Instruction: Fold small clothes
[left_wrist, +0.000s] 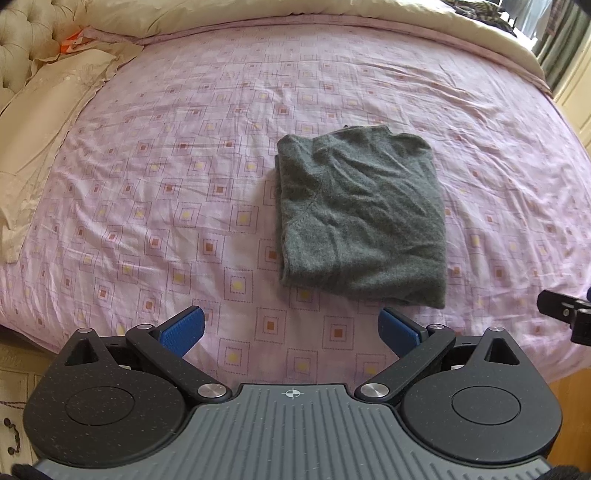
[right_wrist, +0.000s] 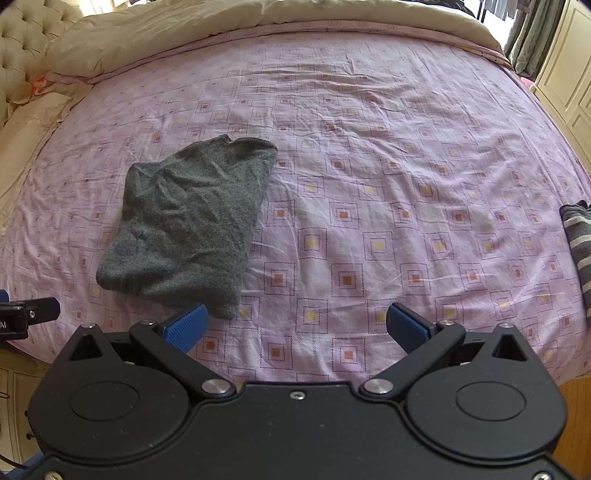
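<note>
Nearest the lens, the left gripper (left_wrist: 291, 330) was held with its jaws wide apart and nothing between them, over bare sheet (left_wrist: 155, 177) close to the near edge of the bed. The right gripper (right_wrist: 295, 326) was likewise spread and empty, poised at about the same depth. Each tool was glimpsed at the margin of the other's view, so the two were set side by side with a gap between.

Just beyond the jaws lay the sweater (left_wrist: 360, 218), grey, already folded into a compact block and resting flat on the sheet, touched by neither gripper. From the left gripper it was found ahead and slightly to the right; from the right gripper, ahead and to the left, its near corner almost meeting the left blue pad (right_wrist: 184, 328). It was thus placed between the two tools, perhaps a little closer to the right one. Its long axis ran away from the camera, collar end far, hem end near.

The folding of this piece was judged largely done; a lift or a last tidy seemed the likely step.

Open sheet was seen all around it, wide on both flanks. A striped garment (right_wrist: 578, 243) lay well apart at the far right edge. Farthest off, a cream duvet (right_wrist: 184, 29) and pillows (left_wrist: 48, 107) were bunched against the headboard.
</note>
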